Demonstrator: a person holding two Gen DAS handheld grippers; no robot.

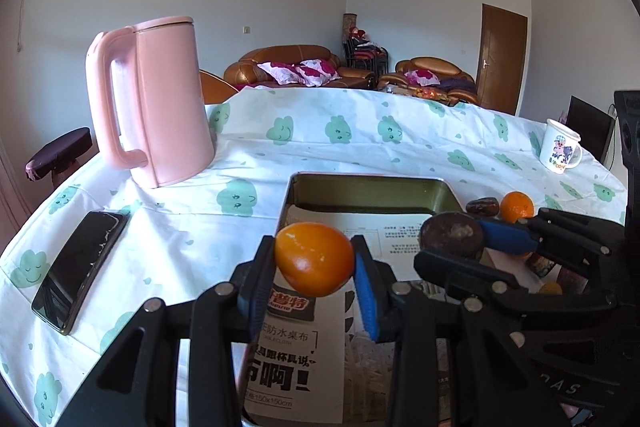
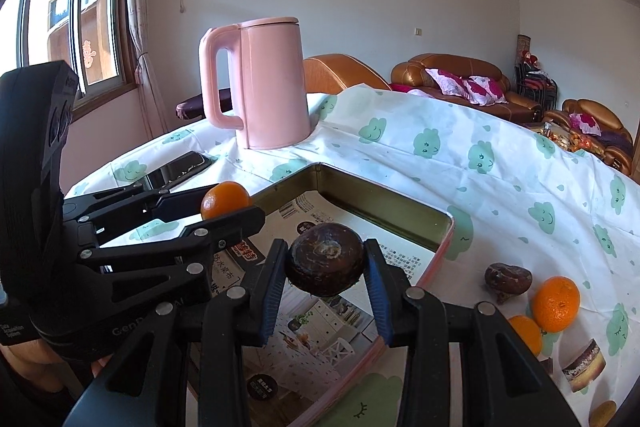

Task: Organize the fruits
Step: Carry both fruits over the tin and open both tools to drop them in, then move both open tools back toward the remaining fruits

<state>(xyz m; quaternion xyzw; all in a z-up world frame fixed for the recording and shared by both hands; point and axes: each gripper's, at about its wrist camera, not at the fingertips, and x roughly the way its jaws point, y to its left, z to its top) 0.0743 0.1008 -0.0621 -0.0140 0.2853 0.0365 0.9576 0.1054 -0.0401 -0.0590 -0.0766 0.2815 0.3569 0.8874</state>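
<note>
My left gripper (image 1: 315, 259) is shut on an orange tangerine (image 1: 314, 258) and holds it above the near left part of a rectangular metal tray (image 1: 370, 187) lined with printed paper. My right gripper (image 2: 326, 269) is shut on a dark brown round fruit (image 2: 325, 258) above the same tray (image 2: 384, 201). Each gripper shows in the other's view: the right gripper (image 1: 456, 241) with the brown fruit (image 1: 450, 233), the left gripper (image 2: 228, 209) with the tangerine (image 2: 226, 199). On the cloth right of the tray lie another brown fruit (image 2: 508, 279) and two tangerines (image 2: 556, 303).
A pink kettle (image 1: 154, 103) stands at the back left of the table. A black phone (image 1: 82, 263) lies at the left. A white mug (image 1: 558, 147) stands at the far right. A slice of cake (image 2: 584, 365) lies near the right edge. The tablecloth (image 1: 340, 139) is white with green clouds.
</note>
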